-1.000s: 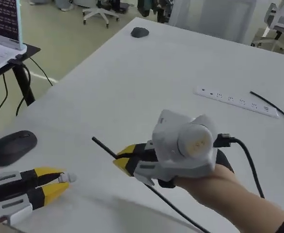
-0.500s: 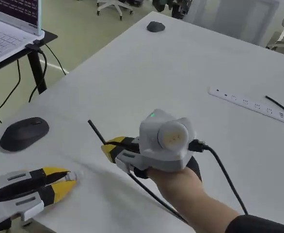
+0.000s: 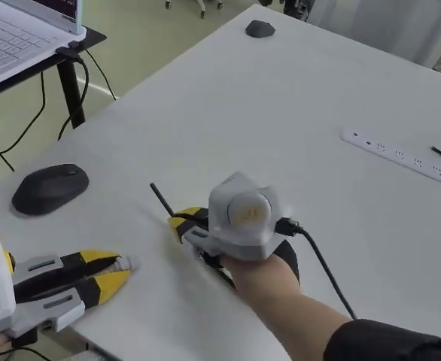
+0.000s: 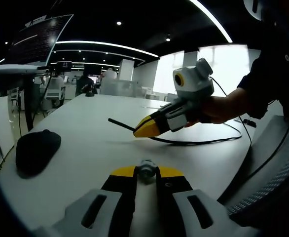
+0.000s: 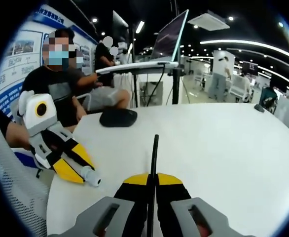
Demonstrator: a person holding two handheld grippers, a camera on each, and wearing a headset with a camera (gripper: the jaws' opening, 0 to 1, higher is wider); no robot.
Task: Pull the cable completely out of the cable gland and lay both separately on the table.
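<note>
**Cable's out, now just park them apart**

The white table (image 3: pixel 296 128) has plenty of bare room. The right gripper (image 3: pixel 183 224) is clamped on the black cable (image 5: pixel 155 148), low over the top. The left gripper (image 3: pixel 114 272) pinches the little cable gland (image 4: pixel 146 169) at its tips, near the table's edge. I'd lay the cable flat, then set the gland well inboard so it can't roll off.

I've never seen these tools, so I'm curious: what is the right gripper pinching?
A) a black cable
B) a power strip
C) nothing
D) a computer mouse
A: in the right gripper view, the right gripper has its fingers shut on the thin black cable, which sticks out ahead of them.
</note>
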